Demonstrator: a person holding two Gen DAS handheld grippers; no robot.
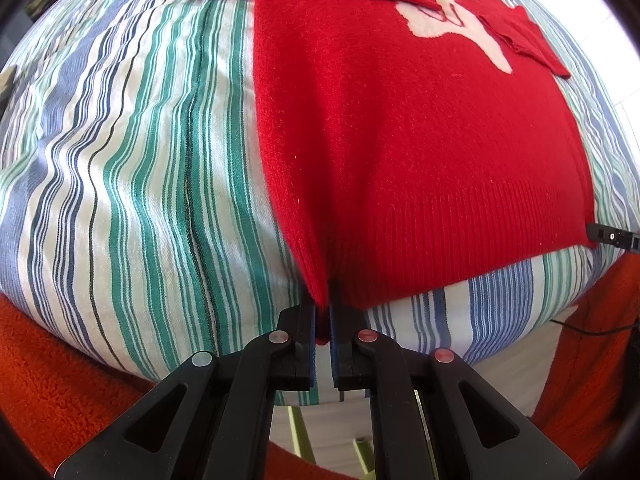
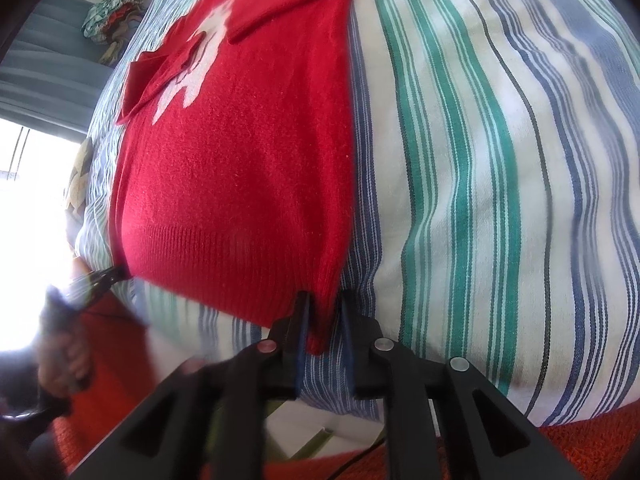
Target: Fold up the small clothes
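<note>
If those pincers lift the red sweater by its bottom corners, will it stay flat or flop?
Probably flop: the red sweater is soft knit, already draping over the striped cover. Likely light. Its fuzzy ribbed hem should resist slipping from the left gripper.

Open striped blue-green-white bedsheet (image 1: 132, 168) left of the red knitted sweater (image 1: 420, 152), and again on its other side (image 2: 500, 160): both flanks passable. Folded sleeves (image 1: 524, 36) lie over the sweater's far end. Orange fleecy blanket (image 1: 60, 380) at near edge. Far clothes heap (image 2: 114, 12) well apart.
</note>
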